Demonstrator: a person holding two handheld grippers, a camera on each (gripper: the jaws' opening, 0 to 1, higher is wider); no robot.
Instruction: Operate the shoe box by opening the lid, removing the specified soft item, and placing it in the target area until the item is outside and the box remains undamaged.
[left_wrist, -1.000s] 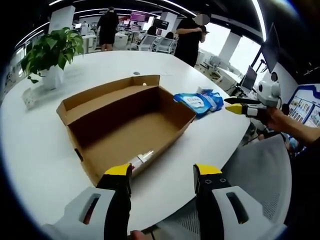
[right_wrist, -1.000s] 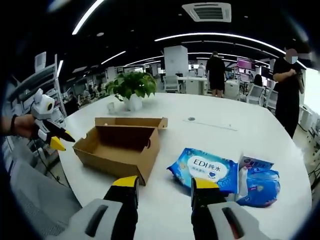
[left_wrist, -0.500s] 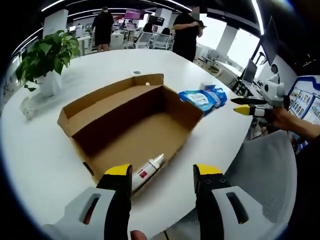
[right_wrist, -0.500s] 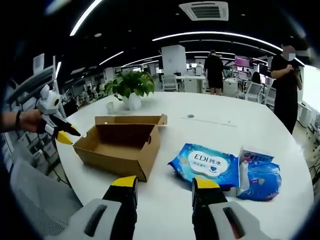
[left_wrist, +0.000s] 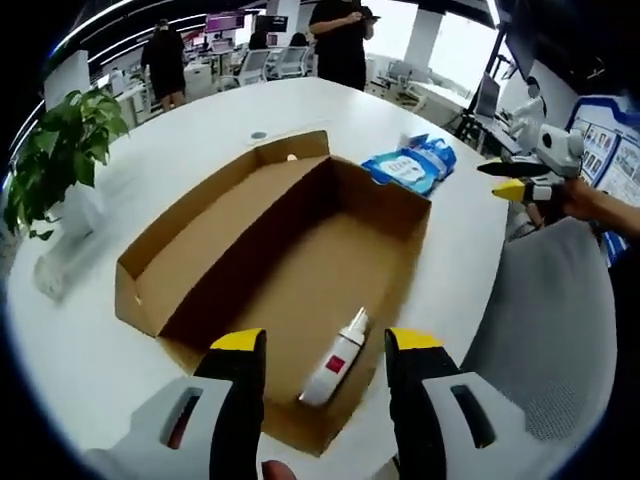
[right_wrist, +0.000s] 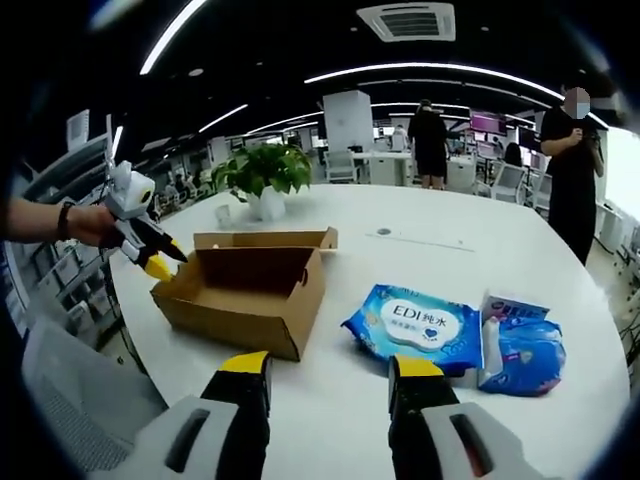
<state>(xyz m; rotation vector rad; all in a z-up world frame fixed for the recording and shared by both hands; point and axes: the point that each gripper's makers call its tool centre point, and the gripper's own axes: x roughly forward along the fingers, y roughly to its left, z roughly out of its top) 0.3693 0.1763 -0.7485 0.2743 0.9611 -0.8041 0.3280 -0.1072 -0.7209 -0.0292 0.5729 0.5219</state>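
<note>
The shoe box (left_wrist: 280, 250) sat open on the round white surface (left_wrist: 120, 400), near the edge closest to the person, its lid flap folded back flat toward the middle of the surface. Inside the box, by the near end wall, lay a small white tube (left_wrist: 336, 366) with a red label; whether it was the soft item meant by the task could not be told from these views.

The left claw (left_wrist: 324, 352) hung just above that near end of the box, released, its yellow-tipped jaws apart and holding nothing, with the tube showing between them. In the right gripper view the same claw (right_wrist: 158, 262) hovered at the box's (right_wrist: 245, 297) far left corner, over the surface's edge.

The right claw (right_wrist: 331, 372) was also released, jaws spread and empty, above bare surface (right_wrist: 330, 330) near its edge, between the box and a blue wet-wipes pack (right_wrist: 420, 327). A second blue pack (right_wrist: 522, 349) lay touching the first, toward the surface's right edge. From the left gripper view the right claw (left_wrist: 510, 186) was off past the surface's edge, well apart from the box.

A potted plant (right_wrist: 262, 178) stood toward the far side of the surface, beyond the box.
</note>
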